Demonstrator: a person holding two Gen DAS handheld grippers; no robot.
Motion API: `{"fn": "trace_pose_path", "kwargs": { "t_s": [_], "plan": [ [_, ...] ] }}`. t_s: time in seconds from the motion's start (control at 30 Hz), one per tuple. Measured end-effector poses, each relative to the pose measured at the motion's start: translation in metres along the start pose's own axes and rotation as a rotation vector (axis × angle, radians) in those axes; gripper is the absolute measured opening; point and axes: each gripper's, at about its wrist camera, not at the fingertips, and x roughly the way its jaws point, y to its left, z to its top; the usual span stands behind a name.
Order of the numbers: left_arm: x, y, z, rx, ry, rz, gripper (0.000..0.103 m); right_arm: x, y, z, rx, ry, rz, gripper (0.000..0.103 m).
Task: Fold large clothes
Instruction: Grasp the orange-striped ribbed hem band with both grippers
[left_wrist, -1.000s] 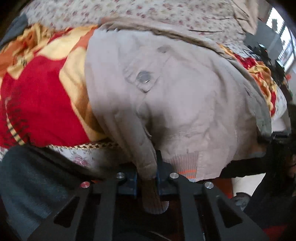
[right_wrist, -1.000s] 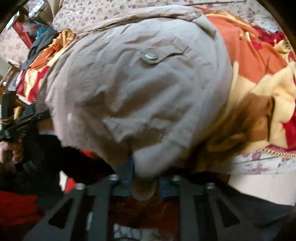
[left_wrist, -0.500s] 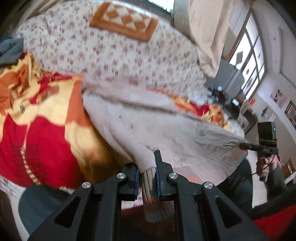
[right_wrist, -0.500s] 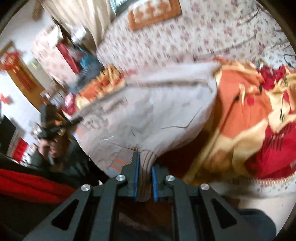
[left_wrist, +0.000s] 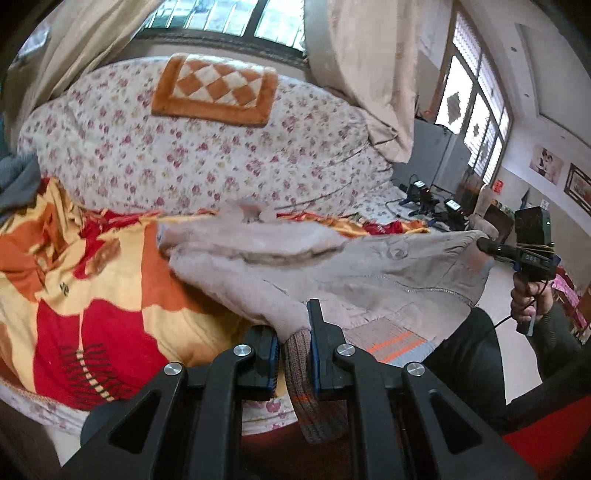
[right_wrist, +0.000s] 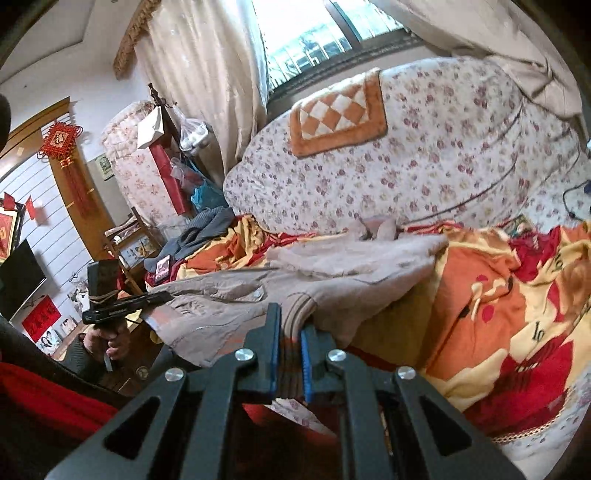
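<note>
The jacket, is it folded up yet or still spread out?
Not folded. The jacket stretches between the left gripper and right gripper, both clamping its ribbed hem.

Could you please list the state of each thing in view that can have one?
Left gripper: jaws shut on a ribbed cuff of the jacket.
Right gripper: jaws shut on the other ribbed cuff.
Jacket: lifted at both cuffs, its body draped over the blanket.
Blanket: spread on the bed, rumpled.
Curtains: drawn aside.

Bed cover: I see a floral quilt (left_wrist: 207, 162) behind.
Cushion: orange checked pad (left_wrist: 214, 90) on it.
Blanket: red-yellow (right_wrist: 509, 314), near me.
Window: curtains (right_wrist: 207, 74) beside.
</note>
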Motion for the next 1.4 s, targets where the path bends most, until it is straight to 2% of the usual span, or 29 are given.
{"fn": "trace_pose_path", "kwargs": {
  "t_s": [0.1, 0.27, 0.47, 0.63, 0.77, 0.87, 0.93, 0.97, 1.07, 1.13, 1.23, 1.27, 1.3, 1.33, 1.4],
  "plan": [
    [0.012, 0.009, 0.016, -0.012, -0.013, 0.054, 0.0, 0.008, -0.005, 0.012, -0.026, -0.018, -0.072, 0.009],
    [0.061, 0.04, 0.058, -0.08, -0.021, 0.203, 0.0, 0.057, -0.029, 0.048, -0.03, -0.032, -0.175, 0.009],
    [0.145, 0.087, 0.128, -0.147, 0.009, 0.32, 0.0, 0.146, -0.084, 0.105, 0.024, -0.056, -0.299, 0.009],
    [0.211, 0.124, 0.161, -0.169, 0.056, 0.398, 0.0, 0.216, -0.121, 0.136, 0.037, -0.058, -0.419, 0.009],
    [0.263, 0.152, 0.162, -0.204, 0.091, 0.472, 0.006, 0.273, -0.155, 0.136, 0.066, -0.038, -0.487, 0.009],
    [0.303, 0.176, 0.142, -0.237, 0.128, 0.528, 0.007, 0.317, -0.19, 0.119, 0.126, 0.027, -0.514, 0.009],
    [0.331, 0.189, 0.128, -0.236, 0.2, 0.555, 0.008, 0.342, -0.214, 0.101, 0.164, 0.081, -0.523, 0.01],
    [0.341, 0.196, 0.122, -0.239, 0.232, 0.559, 0.009, 0.349, -0.223, 0.095, 0.187, 0.096, -0.516, 0.011],
    [0.352, 0.207, 0.118, -0.237, 0.258, 0.527, 0.014, 0.365, -0.247, 0.087, 0.269, 0.152, -0.468, 0.015],
    [0.354, 0.214, 0.116, -0.253, 0.261, 0.509, 0.018, 0.361, -0.25, 0.09, 0.306, 0.133, -0.428, 0.019],
    [0.35, 0.219, 0.118, -0.283, 0.249, 0.483, 0.031, 0.344, -0.245, 0.098, 0.342, 0.07, -0.366, 0.037],
    [0.345, 0.218, 0.121, -0.282, 0.23, 0.482, 0.05, 0.337, -0.241, 0.1, 0.34, 0.043, -0.358, 0.043],
    [0.337, 0.215, 0.125, -0.268, 0.194, 0.496, 0.083, 0.33, -0.239, 0.102, 0.339, 0.024, -0.357, 0.044],
    [0.332, 0.213, 0.13, -0.26, 0.171, 0.511, 0.095, 0.323, -0.238, 0.103, 0.343, 0.008, -0.351, 0.044],
    [0.311, 0.212, 0.138, -0.264, 0.077, 0.562, 0.094, 0.314, -0.239, 0.103, 0.361, -0.017, -0.344, 0.044]
  ]
}}
